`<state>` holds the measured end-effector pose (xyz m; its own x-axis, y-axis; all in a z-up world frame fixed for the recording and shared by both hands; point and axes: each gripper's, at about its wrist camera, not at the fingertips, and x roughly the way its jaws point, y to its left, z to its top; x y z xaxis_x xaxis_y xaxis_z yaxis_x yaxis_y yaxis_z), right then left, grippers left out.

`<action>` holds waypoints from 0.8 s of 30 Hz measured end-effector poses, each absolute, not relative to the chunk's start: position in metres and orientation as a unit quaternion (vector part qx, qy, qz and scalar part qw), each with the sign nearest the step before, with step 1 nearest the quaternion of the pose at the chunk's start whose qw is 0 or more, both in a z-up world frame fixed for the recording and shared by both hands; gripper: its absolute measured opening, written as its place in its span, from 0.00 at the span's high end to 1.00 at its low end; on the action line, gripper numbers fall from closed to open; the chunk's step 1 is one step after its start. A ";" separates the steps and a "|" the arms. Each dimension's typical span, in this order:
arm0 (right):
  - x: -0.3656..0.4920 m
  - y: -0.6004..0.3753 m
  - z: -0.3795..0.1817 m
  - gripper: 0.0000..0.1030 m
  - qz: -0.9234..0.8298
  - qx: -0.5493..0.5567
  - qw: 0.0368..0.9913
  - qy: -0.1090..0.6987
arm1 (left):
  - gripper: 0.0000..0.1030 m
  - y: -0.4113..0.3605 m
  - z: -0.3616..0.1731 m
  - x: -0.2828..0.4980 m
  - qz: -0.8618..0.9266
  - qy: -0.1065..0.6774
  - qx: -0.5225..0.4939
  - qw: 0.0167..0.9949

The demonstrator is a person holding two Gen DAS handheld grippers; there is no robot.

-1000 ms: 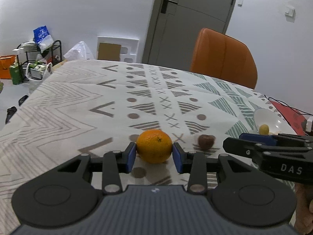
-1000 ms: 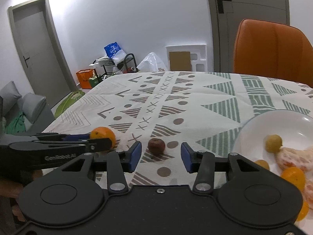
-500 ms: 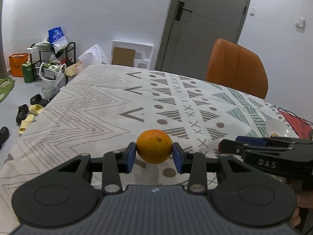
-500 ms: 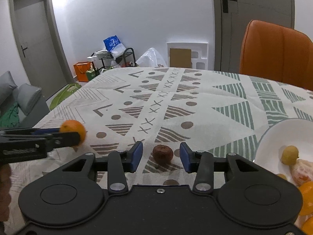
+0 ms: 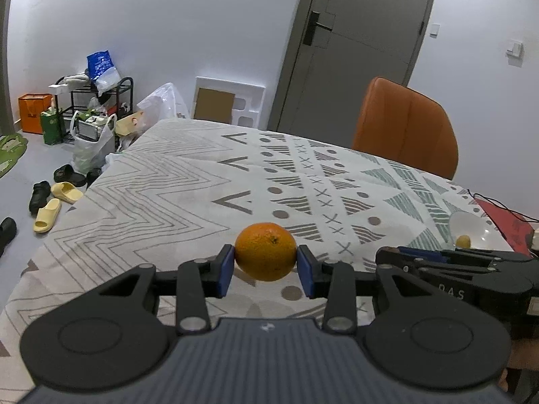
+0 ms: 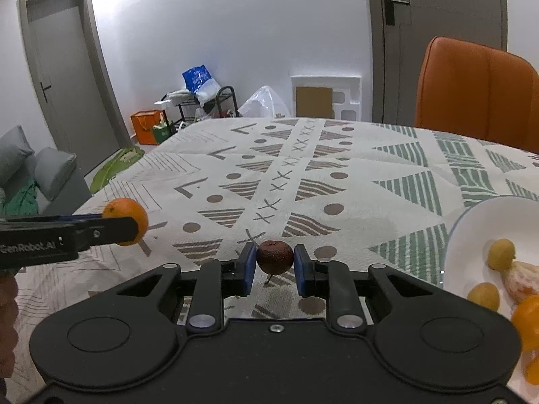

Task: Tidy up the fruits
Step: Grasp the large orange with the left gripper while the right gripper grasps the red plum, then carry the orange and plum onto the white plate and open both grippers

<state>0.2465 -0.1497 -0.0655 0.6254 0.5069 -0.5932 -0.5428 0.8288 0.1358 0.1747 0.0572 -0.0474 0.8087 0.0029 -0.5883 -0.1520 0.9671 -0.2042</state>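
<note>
Looking along the left gripper: blue pads pressed to both sides of an orange, round, pebbled, bright, with a small dark stem scar, held clear above the patterned tablecloth. Off to the right, the right gripper seen side-on as a black bar, its grasp hidden from this angle. Beyond it, a sliver of the white plate with a single small yellow fruit showing. Only here: slippers on the floor beside the table.

Looking along the right gripper: fingers narrowed onto a small dark reddish-brown fruit, rough-skinned and wrinkled, thin stem hanging below, lifted just off the cloth. At left, the left gripper in profile with the orange pinched at its tip. Only here: the plate near and large at the right edge, holding two small yellow fruits, a peeled orange segment cluster and part of another orange fruit. Also only here: a grey sofa at far left.
</note>
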 end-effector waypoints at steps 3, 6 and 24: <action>0.241 -0.157 -0.059 0.78 0.288 -0.023 0.905 0.312 | 0.62 0.052 -0.046 0.173 0.036 0.306 -0.120 0.944; 0.236 -0.167 -0.052 0.78 0.283 -0.019 0.909 0.306 | 0.62 0.047 -0.044 0.172 0.030 0.303 -0.118 0.945; 0.219 -0.232 -0.036 0.78 0.228 0.011 0.932 0.281 | 0.62 -0.009 -0.024 0.174 -0.034 0.282 -0.090 0.954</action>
<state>0.2190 -0.2323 -0.0357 0.7383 0.4313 -0.5185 -0.4194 0.8957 0.1479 0.1744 -0.0087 -0.0238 0.8382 -0.1152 -0.5331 0.0130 0.9814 -0.1916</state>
